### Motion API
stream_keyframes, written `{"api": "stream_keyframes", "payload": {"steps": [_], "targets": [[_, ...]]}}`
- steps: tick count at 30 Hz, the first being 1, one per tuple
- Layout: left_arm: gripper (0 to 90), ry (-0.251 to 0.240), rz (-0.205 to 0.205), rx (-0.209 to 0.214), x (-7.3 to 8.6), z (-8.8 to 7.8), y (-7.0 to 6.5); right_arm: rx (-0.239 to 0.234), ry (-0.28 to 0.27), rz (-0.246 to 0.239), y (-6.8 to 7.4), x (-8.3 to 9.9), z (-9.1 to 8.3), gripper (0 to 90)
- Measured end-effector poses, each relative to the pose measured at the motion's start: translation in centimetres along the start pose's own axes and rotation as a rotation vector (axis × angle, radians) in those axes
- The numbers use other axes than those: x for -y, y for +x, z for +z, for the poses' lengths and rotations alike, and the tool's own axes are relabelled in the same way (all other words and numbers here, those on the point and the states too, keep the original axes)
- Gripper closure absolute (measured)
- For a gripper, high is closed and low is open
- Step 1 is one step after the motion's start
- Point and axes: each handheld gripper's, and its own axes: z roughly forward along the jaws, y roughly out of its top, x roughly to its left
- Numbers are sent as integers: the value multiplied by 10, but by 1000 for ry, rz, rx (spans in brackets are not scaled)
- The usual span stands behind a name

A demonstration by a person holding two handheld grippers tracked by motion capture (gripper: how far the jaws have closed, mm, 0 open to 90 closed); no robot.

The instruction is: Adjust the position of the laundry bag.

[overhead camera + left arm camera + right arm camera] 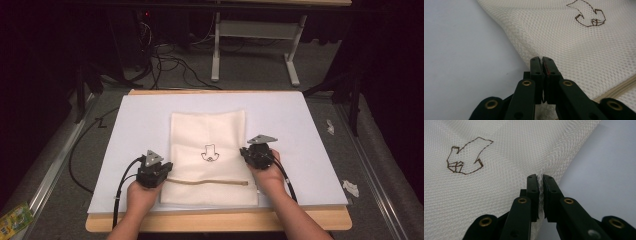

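Observation:
A cream mesh bag (207,135) lies flat on the white sheet (295,120), with a brown outline emblem (210,153) at its middle and a tan zipper (207,182) across its near end. My left gripper (159,164) sits at the bag's left edge, jaws shut on the mesh bag (579,47) edge. My right gripper (250,151) sits at the right edge, jaws shut with a fold of the mesh bag (499,152) pinched between them. The emblem (589,15) shows beyond the left gripper (542,59), and the emblem (465,157) lies left of the right gripper (539,176).
The white sheet covers a wooden table (215,221). Cables (170,65) and a white metal frame (255,35) stand on the grey floor beyond. Paper scraps (350,187) lie right of the table, and a green packet (15,217) lies at bottom left.

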Motion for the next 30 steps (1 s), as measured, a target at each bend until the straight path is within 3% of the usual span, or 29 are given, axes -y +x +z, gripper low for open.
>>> {"api": "stream_keyframes", "payload": {"steps": [7, 12, 14, 16, 20, 24, 28, 30], "targets": [[878, 2, 16, 37, -13, 19, -19, 61, 13, -1, -22, 7, -11, 853], [872, -10, 14, 63, -16, 31, -31, 92, 25, 25, -42, 10, -16, 842], [854, -14, 8, 53, -16, 33, -32, 92, 30, 36, -48, 12, -15, 790], [762, -24, 7, 37, -15, 31, -31, 91, 23, 46, -50, 14, -17, 680], [522, -47, 47, -29, -15, 19, -27, 90, -11, 69, -53, 19, -29, 533], [382, -27, 81, -35, -12, -3, -14, 82, -27, 85, -61, 30, -53, 444], [339, -54, 55, -31, 2, -27, 3, 99, -49, 81, -64, 48, -88, 413], [335, -79, 2, -1, 13, -36, 13, 109, -56, 79, -63, 58, -102, 405]]}}
